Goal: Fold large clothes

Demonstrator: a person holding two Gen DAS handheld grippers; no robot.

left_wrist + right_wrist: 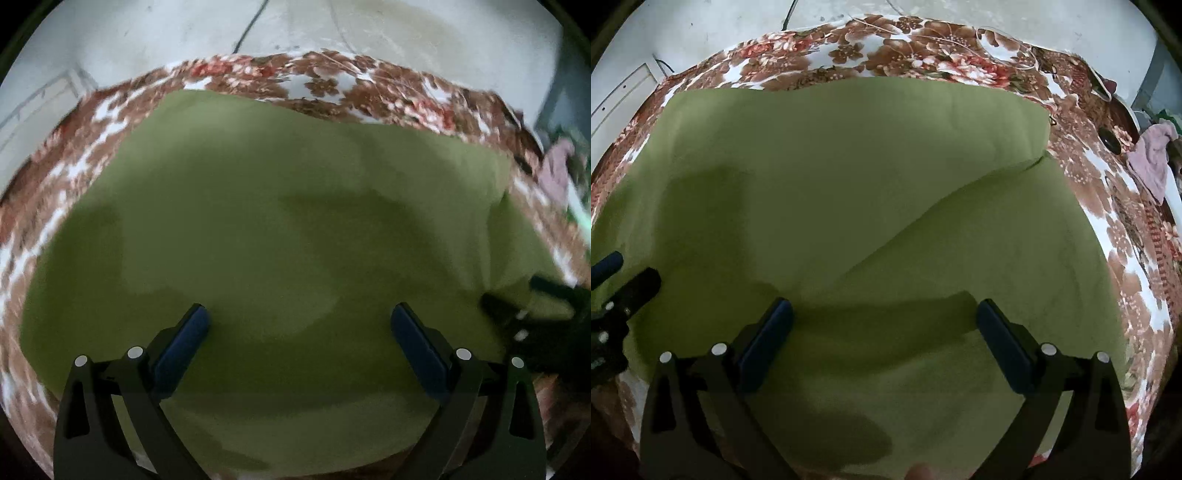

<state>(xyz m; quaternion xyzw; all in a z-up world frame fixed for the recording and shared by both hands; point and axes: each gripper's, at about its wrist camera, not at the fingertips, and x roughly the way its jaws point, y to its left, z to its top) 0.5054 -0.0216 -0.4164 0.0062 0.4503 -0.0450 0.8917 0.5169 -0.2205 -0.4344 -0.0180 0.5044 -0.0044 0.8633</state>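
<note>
Centrally, a green cloth (849,177) lies spread over a floral bedsheet (923,48). Both grippers, left gripper (301,325) and right gripper (884,319), hover above it, fingers wide apart, gripping nothing

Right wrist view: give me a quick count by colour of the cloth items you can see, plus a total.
Green cloth, spread on the bed with one fold ridge: 1
Floral brown-and-white bedsheet underneath: 1
Pink cloth, bunched at the far right edge: 1
Total: 3
</note>
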